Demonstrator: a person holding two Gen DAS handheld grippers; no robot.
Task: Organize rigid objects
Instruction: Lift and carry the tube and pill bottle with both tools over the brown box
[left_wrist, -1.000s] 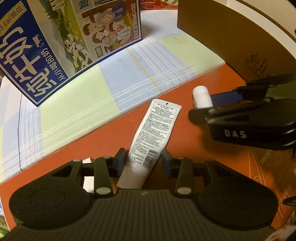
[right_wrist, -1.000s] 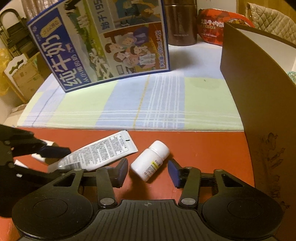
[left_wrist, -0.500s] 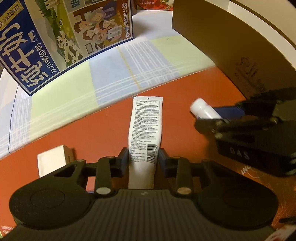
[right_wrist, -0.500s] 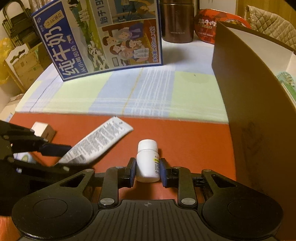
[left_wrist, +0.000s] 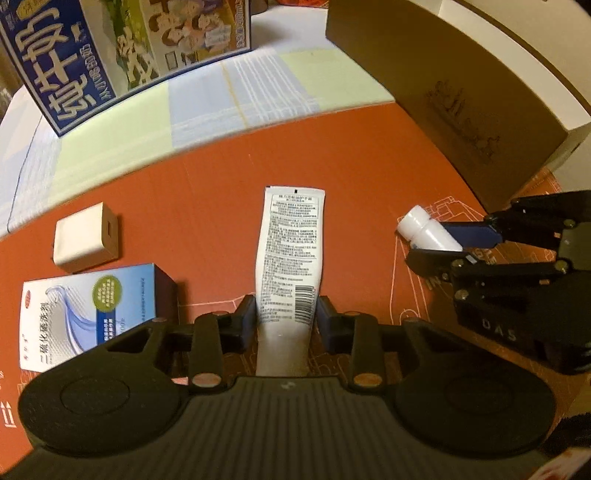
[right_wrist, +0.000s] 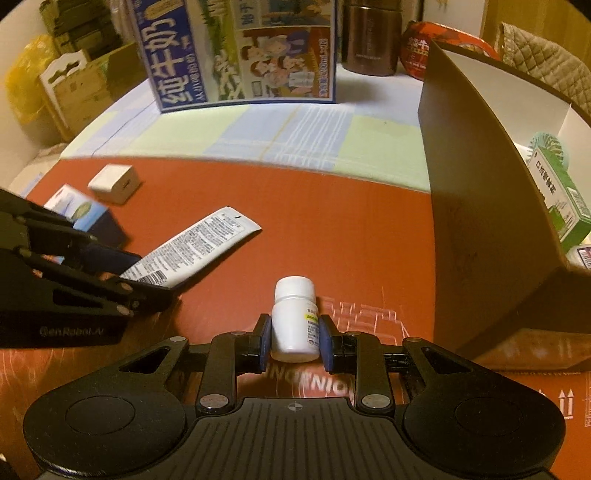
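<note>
1. Since a second ago: right gripper (right_wrist: 294, 341) has closed on the bottle (right_wrist: 294, 319), which then lay loose between its parted jaws; left gripper (left_wrist: 284, 320) has narrowed onto the tube (left_wrist: 290, 254).
2. Bottle: white, smooth plastic cylinder, lower centre of the right view. Tube: flat, soft, printed, centre of the left view.
3. Both grippers tilt steeply down over the red cardboard (left_wrist: 207, 206).
4. Brown box (right_wrist: 476, 221) at right.

White squeezable plastic tube (left_wrist: 290, 258) with printed text and barcode, clamped between left jaws; small white capped plastic bottle (right_wrist: 294, 319), gripped between right jaws.
</note>
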